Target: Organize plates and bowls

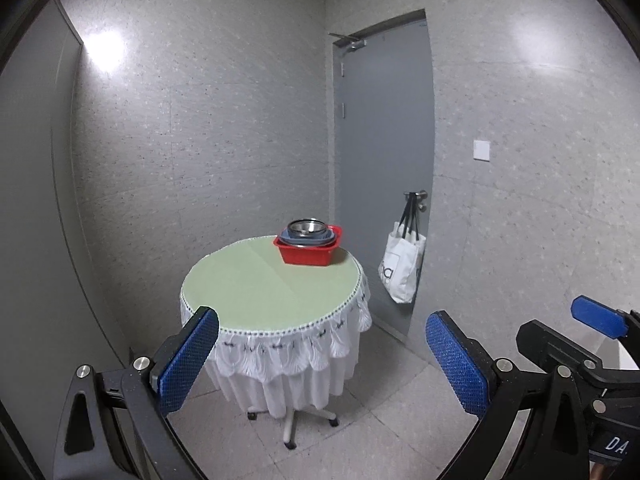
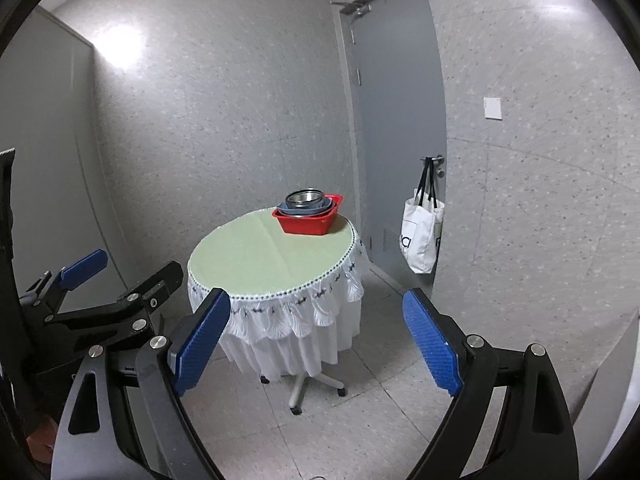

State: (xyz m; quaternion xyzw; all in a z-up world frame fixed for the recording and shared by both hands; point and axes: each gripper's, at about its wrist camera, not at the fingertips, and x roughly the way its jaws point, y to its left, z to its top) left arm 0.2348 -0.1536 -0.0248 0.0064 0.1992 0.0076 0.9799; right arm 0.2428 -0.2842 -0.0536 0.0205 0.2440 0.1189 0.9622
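While the left gripper (image 1: 322, 354) hangs wide open and empty, its wrist camera looks across a small grey room at a round table (image 1: 256, 292) with a pale green top and a white frilled skirt. At the table's far edge sits a red basin (image 1: 307, 257), with blue dishes (image 1: 306, 239) nested in it and a steel bowl (image 1: 306, 227) on top. The right gripper (image 1: 560, 340) shows at the lower right edge of this view, well apart from the table. A white tote bag (image 1: 402, 270) hangs from the handle of a grey door (image 1: 384, 128).

From the right wrist, the right gripper (image 2: 316, 340) also stands open, its blue pads holding nothing, short of the table (image 2: 264, 264). The red basin (image 2: 308, 223) again holds the blue dishes (image 2: 306, 209) and the steel bowl (image 2: 305, 198), all stacked together. The left gripper (image 2: 128, 276) appears at the left, likewise open. The tote bag (image 2: 422, 236) hangs beside the door (image 2: 400, 100).

Judged from both views, the tableware is gathered in one container and neither tool touches it; whether that marks the start or the finish cannot be told.
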